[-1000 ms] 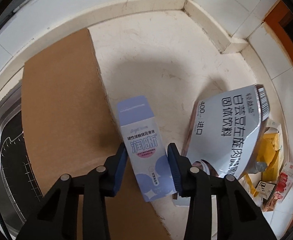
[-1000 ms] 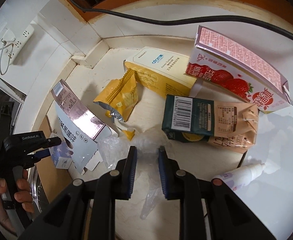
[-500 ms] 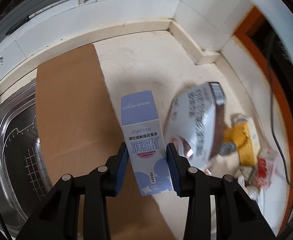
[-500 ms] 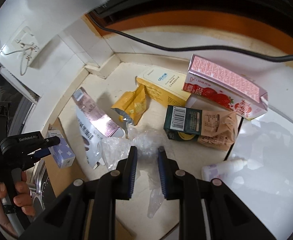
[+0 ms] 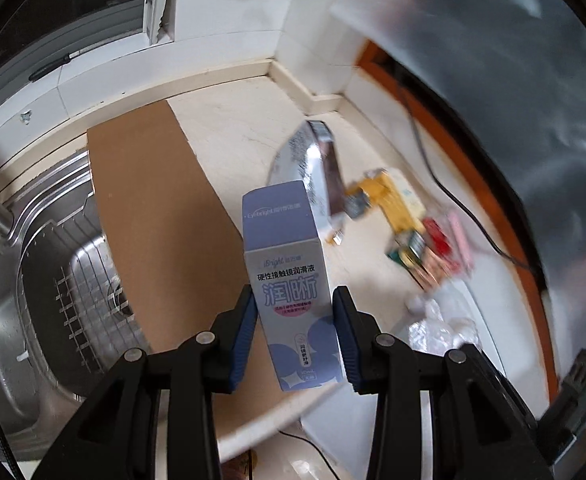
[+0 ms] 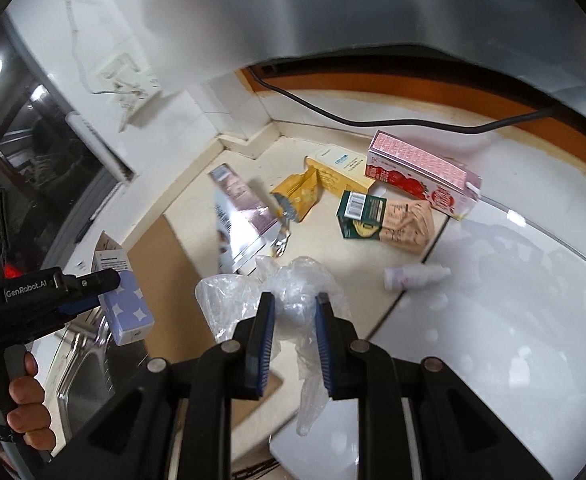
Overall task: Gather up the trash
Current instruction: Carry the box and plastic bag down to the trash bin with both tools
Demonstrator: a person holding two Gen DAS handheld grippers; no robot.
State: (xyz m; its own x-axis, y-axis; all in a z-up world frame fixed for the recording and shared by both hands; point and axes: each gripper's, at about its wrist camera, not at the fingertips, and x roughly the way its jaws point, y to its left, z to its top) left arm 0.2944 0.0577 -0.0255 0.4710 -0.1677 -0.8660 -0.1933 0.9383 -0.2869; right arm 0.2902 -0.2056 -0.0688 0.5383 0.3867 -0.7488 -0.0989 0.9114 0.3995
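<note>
In the left wrist view the far cartons (image 5: pixel 429 248) blur together, their print unreadable.

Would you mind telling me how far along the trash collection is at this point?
Nothing visibly binned yet. In hand: the left gripper is shut on a purple box, and the right gripper is shut on a clear plastic wrapper. Left on the counter: a silver carton, yellow packet, cream box, green carton, strawberry carton and small bottle.
</note>
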